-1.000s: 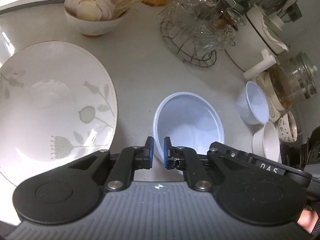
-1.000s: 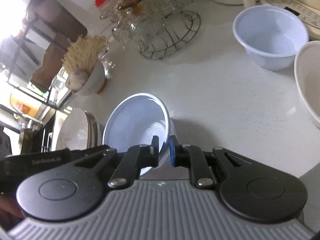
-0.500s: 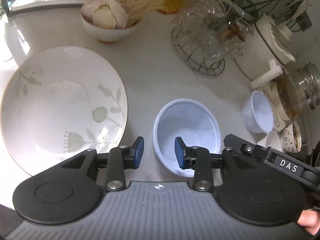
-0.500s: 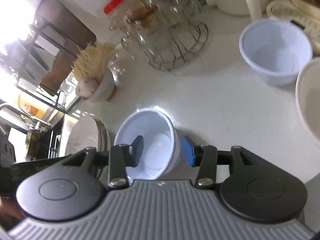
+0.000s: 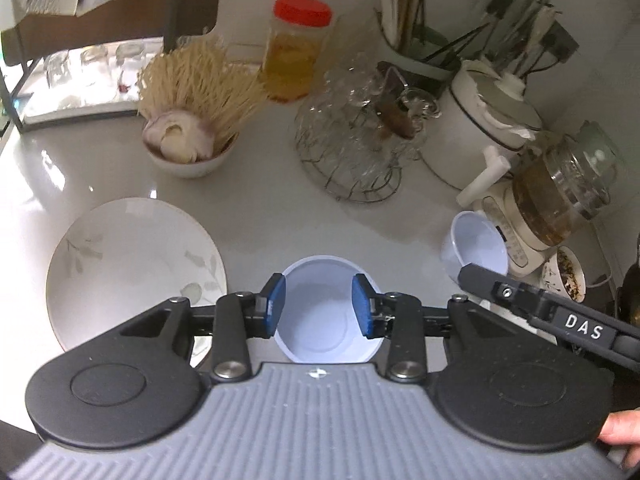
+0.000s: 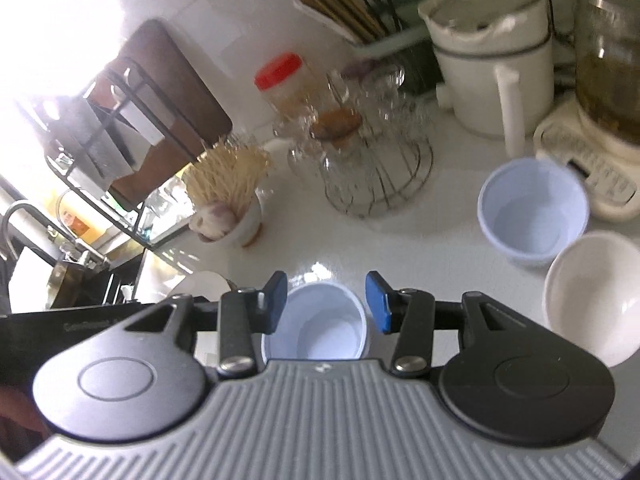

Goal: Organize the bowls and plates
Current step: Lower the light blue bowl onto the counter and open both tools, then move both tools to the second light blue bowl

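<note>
A pale blue plastic bowl (image 5: 320, 320) stands upright on the white counter, below both grippers; it also shows in the right wrist view (image 6: 316, 326). My left gripper (image 5: 318, 306) is open and empty above it. My right gripper (image 6: 326, 302) is open and empty above it too. A large white leaf-pattern plate (image 5: 132, 268) lies left of the bowl. A second pale blue bowl (image 6: 532, 216) stands at the right, with a white bowl (image 6: 592, 296) next to it.
A bowl of garlic and noodles (image 5: 188, 136), a wire rack of glassware (image 5: 360, 148), a red-lidded jar (image 5: 296, 48), a white pot (image 5: 480, 128) and a glass kettle (image 5: 560, 192) line the back. A sink (image 6: 60, 264) lies far left.
Both grippers let go of the blue bowl's rim, opened wide and lifted away. The bowl, tilted before, now stands upright on the counter.
</note>
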Tool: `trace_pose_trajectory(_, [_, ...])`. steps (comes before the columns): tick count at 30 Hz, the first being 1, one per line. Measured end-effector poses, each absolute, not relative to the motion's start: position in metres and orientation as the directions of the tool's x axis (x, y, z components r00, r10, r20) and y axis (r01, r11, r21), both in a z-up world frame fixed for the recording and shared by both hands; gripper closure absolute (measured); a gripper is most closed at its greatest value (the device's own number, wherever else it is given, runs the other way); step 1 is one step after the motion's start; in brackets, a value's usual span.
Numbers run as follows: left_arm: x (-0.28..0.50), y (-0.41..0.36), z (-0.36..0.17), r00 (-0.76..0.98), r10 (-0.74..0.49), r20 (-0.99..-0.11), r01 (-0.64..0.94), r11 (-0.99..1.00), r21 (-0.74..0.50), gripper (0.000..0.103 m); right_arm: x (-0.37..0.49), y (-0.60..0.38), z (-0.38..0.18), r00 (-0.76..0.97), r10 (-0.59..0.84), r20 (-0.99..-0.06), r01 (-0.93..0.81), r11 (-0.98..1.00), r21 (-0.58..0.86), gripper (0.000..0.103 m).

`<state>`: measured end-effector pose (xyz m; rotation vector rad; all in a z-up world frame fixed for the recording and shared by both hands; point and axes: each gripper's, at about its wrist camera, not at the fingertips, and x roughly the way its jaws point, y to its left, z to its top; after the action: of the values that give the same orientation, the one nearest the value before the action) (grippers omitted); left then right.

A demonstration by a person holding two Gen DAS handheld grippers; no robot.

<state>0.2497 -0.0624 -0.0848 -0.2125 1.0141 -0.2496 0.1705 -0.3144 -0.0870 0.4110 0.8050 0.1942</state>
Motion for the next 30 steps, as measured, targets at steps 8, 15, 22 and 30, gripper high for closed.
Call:
trace_pose_trajectory(8, [0.234,-0.071,-0.066,0.528,-0.331,-0.782,0.171,0.944,-0.283,0.061,0.147,-0.311,-0.072,0.737,0.253,-0.627,0.011,0.923,0.385,0.056])
trace_pose_trajectory(15, [0.222,-0.077,-0.06,0.532,-0.352,-0.77,0.201,0.936,-0.29,0.061,0.126,-0.308,-0.064,0.761,0.218,-0.61,0.013,0.936,0.352,0.056])
trace_pose_trajectory(22, [0.215,-0.083,-0.058,0.517,-0.394,-0.76,0.248,0.919,-0.308,0.061,0.111,-0.308,-0.062,0.767,0.173,-0.618,0.058,0.94,0.335,0.056])
trace_pose_trajectory(30, [0.21,-0.072,-0.051,0.506,-0.444,-0.74,0.329,0.892,-0.31,0.06,0.1,-0.29,-0.054,0.78,0.1,-0.617,0.128,0.941,0.314,0.056])
